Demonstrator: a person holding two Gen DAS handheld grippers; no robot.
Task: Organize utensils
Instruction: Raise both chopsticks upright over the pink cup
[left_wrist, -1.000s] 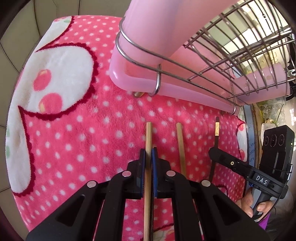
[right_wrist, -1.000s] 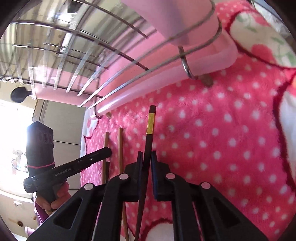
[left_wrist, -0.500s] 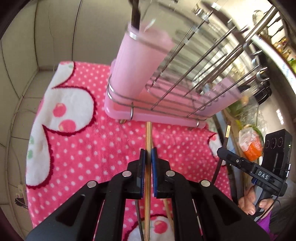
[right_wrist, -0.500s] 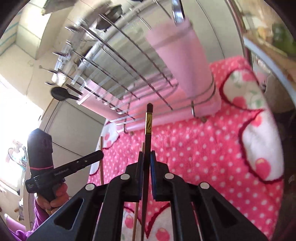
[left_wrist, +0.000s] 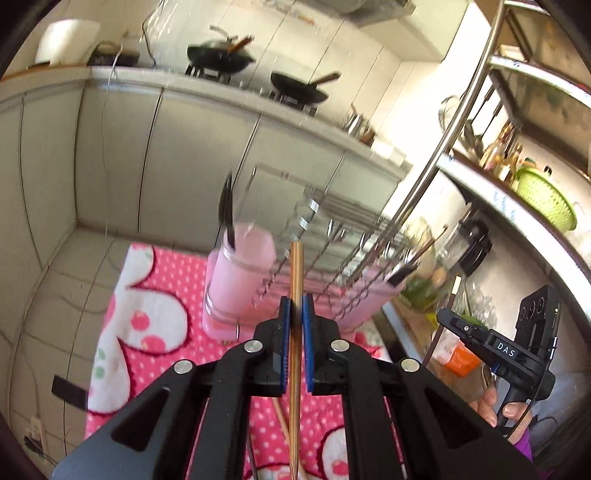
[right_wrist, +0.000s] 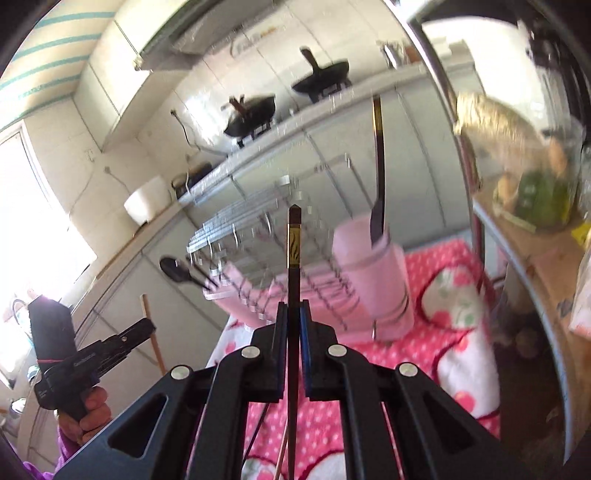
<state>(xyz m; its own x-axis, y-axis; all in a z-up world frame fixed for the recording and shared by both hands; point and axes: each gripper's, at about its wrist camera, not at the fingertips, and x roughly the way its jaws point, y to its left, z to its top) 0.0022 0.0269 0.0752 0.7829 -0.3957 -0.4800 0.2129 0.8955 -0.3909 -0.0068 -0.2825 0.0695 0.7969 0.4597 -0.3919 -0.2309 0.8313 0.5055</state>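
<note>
Chopsticks: left tongs (left_wrist: 295, 310) pinch a plain wooden chopstick (left_wrist: 296, 280); right tongs (right_wrist: 294, 314) pinch a black chopstick (right_wrist: 293, 258) with a gold band. Only the right view shows the black spoon (right_wrist: 173, 268) at the far-left of the rack (right_wrist: 258, 266), over the pink dotted cloth (right_wrist: 424, 266).

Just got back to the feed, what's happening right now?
A person is sorting chopsticks, one tool in each hand. The left tool is shut on a wooden chopstick; the right tool is shut on a black chopstick with a gold band. Both are held in the air in front of the dish rack with its pink cup, which already holds a dark utensil. Another chopstick lies on the pink dotted towel.
</note>
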